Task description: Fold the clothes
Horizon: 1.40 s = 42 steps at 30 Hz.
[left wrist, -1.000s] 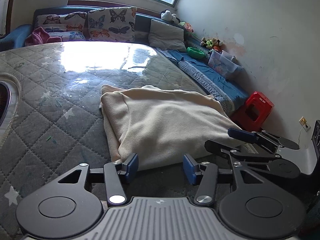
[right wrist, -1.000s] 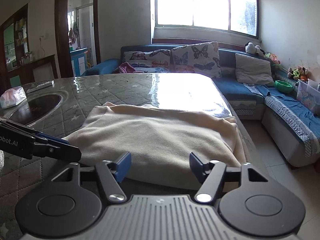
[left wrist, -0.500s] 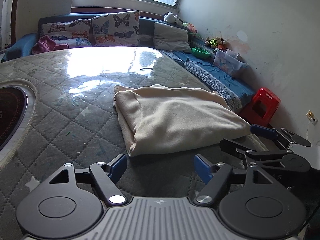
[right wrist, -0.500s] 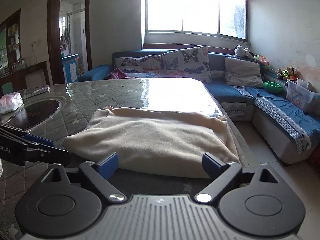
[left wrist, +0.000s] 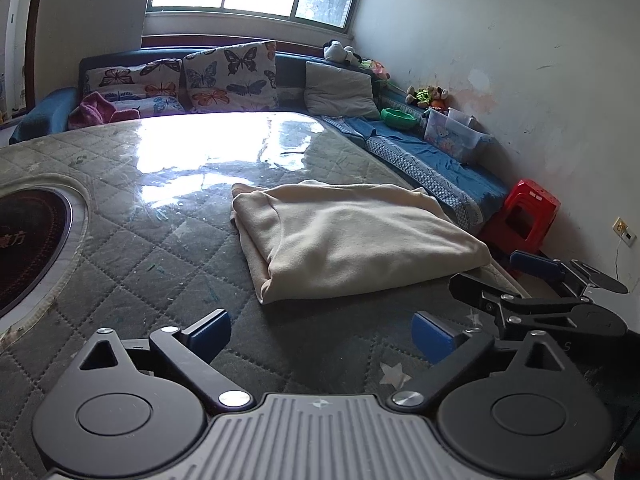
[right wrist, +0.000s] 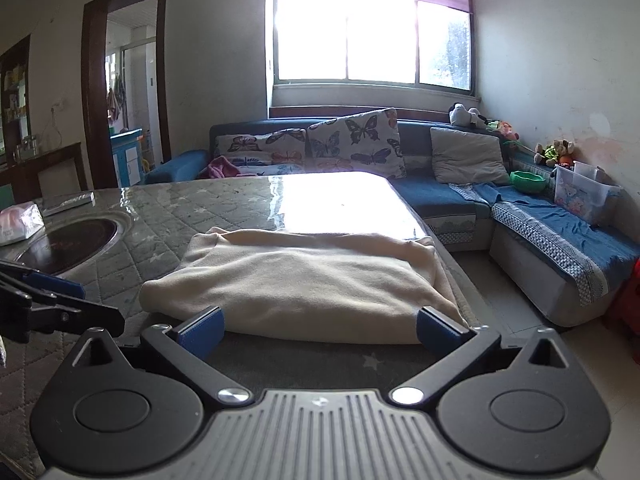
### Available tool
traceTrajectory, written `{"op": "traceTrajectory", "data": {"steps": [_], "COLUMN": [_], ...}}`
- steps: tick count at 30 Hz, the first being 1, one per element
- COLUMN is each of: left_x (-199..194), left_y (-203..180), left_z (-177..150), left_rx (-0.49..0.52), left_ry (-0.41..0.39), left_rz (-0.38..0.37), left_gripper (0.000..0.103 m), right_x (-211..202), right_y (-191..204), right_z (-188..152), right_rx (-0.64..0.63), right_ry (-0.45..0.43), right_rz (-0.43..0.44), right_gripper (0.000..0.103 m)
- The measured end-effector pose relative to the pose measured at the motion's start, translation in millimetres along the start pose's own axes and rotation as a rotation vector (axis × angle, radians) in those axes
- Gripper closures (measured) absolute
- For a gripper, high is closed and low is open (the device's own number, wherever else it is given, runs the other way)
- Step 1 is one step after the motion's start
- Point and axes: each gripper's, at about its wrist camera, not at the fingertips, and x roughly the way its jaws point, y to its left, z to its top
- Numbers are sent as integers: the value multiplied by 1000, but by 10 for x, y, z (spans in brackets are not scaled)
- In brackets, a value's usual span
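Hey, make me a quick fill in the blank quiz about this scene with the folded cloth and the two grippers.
1. The folded garment is ____ in colour.
2. The left gripper and the right gripper are both ____, holding nothing.
3. The sofa cushions are printed with ____.
4. The stool by the wall is ____.

Missing words: cream; open; butterflies; red

A quilted table [left wrist: 120, 248] carries a folded cream garment [left wrist: 352, 236] at two o'clock, a tissue pack [right wrist: 18, 224] at ten.

The round inset [left wrist: 28, 248] (lettering unreadable) is cut by the left edge.
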Motion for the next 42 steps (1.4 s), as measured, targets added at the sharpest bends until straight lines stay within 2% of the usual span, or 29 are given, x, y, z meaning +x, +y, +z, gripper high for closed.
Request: {"op": "traceTrajectory", "data": {"steps": [4,12,23,42], "left_x": [-62,-139,-239,-316], "left_y": [-38,-53,-52,-111], "left_z": [-40,-103,-160,-311], "left_rx": [11,17,37,71], "left_ry": [-11,-24,-59,-76], "left_rz": [-1,15,58,87], "left_gripper": [0,0,0,0], "right_x": [-66,-191,-285,-398], "right_y": [-29,10,100,265], "right_z": [-2,-18,-67,-165], "right_rx": [36,46,50,27], "right_ry": [-13,-48,-46,-2], "right_rz": [13,-23,-58,-127], "right_gripper": [0,0,0,0]}}
